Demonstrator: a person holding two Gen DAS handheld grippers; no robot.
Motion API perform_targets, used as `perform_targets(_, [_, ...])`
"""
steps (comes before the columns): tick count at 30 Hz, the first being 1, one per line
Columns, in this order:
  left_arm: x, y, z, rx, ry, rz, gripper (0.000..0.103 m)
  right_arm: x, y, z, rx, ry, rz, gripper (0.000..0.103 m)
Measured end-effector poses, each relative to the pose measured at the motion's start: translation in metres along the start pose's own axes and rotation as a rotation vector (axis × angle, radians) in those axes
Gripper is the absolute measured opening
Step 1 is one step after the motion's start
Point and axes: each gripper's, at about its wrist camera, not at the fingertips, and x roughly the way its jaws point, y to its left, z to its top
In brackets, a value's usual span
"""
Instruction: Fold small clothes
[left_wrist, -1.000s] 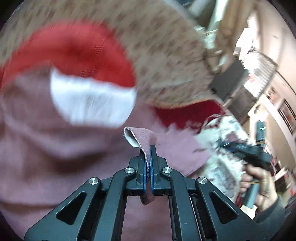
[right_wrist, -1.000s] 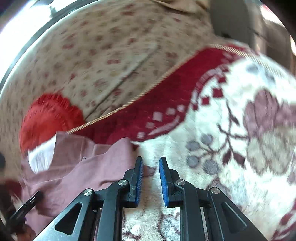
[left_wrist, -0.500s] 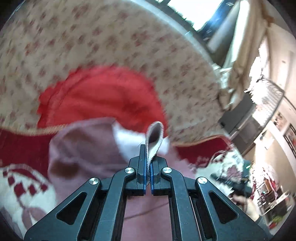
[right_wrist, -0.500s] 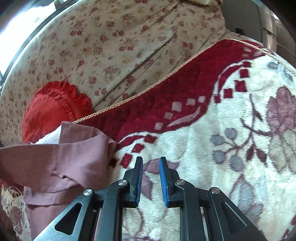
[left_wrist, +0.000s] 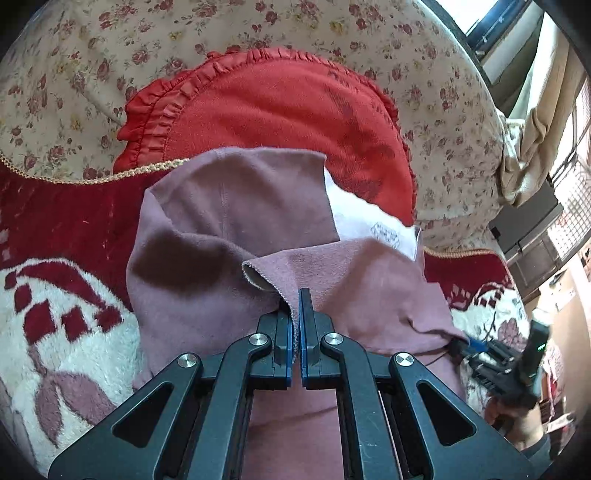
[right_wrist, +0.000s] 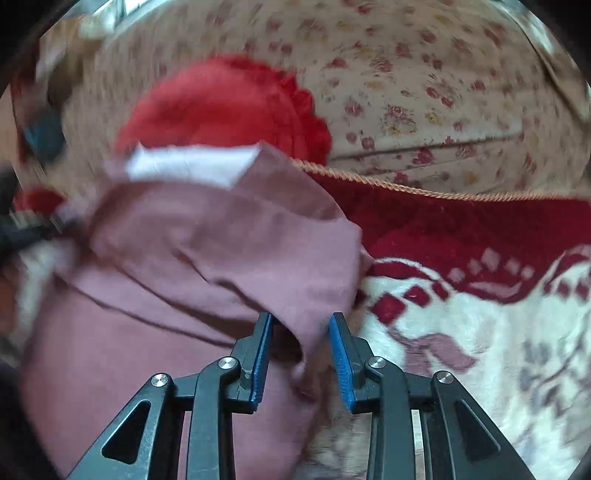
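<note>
One mauve garment (left_wrist: 229, 236) lies rumpled on a red-and-cream floral blanket (left_wrist: 62, 325), its far end reaching up against one red ruffled cushion (left_wrist: 280, 107). One white cloth piece (left_wrist: 362, 218) with a small printed label shows from under the garment's far edge, just beside the cushion. Behind them stands a cream sofa back (left_wrist: 66, 85) printed with small roses. A gold cord edging (left_wrist: 155, 170) runs along the blanket's red border.

There are two claws. The left claw (left_wrist: 295, 314) is clenched on a hemmed edge of the garment: the fabric is pinched between its blue pads (left_wrist: 305, 325), and the hem curls up and over to the left of the fingers. It points forward over the garment toward the cushion, level with the cloth.

The right claw (right_wrist: 301, 332) is spread apart, its blue pads (right_wrist: 339, 354) set on either side of a hanging fold at the garment's right edge; the fold sits in the gap, and the pads do not press on it. That view is blurred. In the left wrist view, the right claw (left_wrist: 476, 345) shows at the garment's right corner, held low over the blanket in the person's hand (left_wrist: 517, 421).
</note>
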Motion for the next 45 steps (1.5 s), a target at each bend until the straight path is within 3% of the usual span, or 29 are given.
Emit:
perform_targets(8, [0.003,0.024,0.022,-0.122,-0.049,-0.087,0.001,0.011,0.0,0.011,0.018,0.008,-0.024,0.03])
perform_targets(15, [0.018,0.03,0.017,-0.173,0.03,-0.116,0.006,0.017,0.014,0.016,-0.076,-0.014,-0.078,0.03])
perform_targets(17, [0.019,0.027,0.014,-0.159,0.046,-0.111,0.015,0.016,0.016,0.018,-0.078,-0.023,-0.085,0.03])
perform_targets(22, [0.023,0.028,0.007,-0.152,0.072,-0.066,0.015,0.015,0.011,0.02,-0.031,-0.037,-0.059,0.03])
perform_targets(24, [0.021,0.029,0.011,-0.139,0.038,-0.036,0.015,0.014,0.006,0.019,0.002,-0.036,-0.029,0.023])
perform_targets(26, [0.014,0.029,0.018,-0.108,-0.013,0.001,0.005,0.013,0.003,0.018,0.018,-0.035,-0.021,0.017])
perform_targets(34, [-0.02,0.04,0.014,-0.184,0.002,-0.153,0.001,0.004,-0.008,0.011,0.04,-0.041,0.028,0.012])
perform_targets(37, [-0.025,0.05,0.013,-0.198,-0.015,-0.096,0.001,0.006,-0.006,0.008,0.02,-0.036,0.037,0.012])
perform_targets(41, [-0.005,0.059,0.013,-0.198,0.018,0.011,0.001,0.017,0.004,0.004,-0.032,0.021,0.031,0.015])
perform_targets(45, [0.013,0.053,0.011,-0.167,0.052,0.026,0.001,0.013,0.005,0.003,-0.058,0.032,0.008,0.018])
